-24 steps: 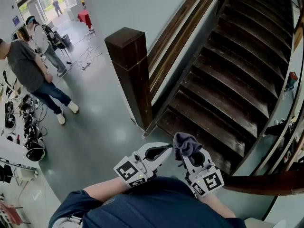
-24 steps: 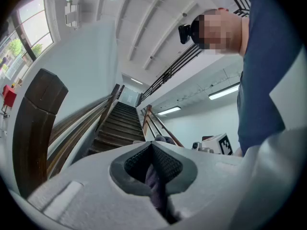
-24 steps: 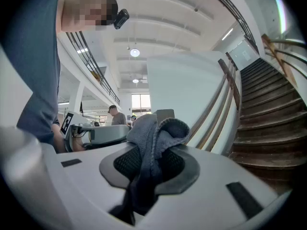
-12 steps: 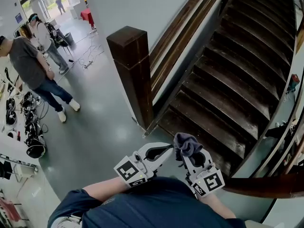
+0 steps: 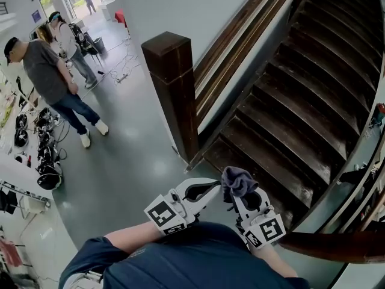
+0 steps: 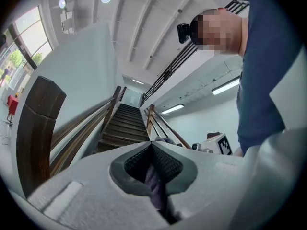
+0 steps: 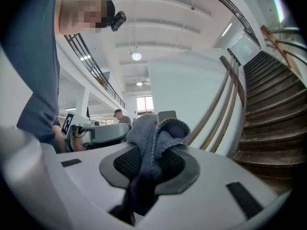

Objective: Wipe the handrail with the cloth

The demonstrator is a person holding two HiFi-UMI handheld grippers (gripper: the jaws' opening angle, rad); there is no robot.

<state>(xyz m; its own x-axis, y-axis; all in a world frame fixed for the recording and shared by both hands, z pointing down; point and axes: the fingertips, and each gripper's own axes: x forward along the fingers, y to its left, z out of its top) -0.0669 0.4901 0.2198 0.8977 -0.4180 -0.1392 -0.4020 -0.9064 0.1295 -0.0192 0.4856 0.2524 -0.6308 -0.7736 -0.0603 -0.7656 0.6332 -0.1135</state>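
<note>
Only our head has turned a little; the right gripper (image 5: 243, 196) clamps the bunched cloth (image 5: 237, 182) near our chest, the left gripper (image 5: 212, 187) has its jaws pressed together, and we judge reaching the handrail (image 5: 240, 29) comes next.

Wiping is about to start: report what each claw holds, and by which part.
The right claw grips the cloth by a fold pinched between its pads, with a bunched wad sticking out past the tips. The left claw is shut, seemingly on nothing.
</note>
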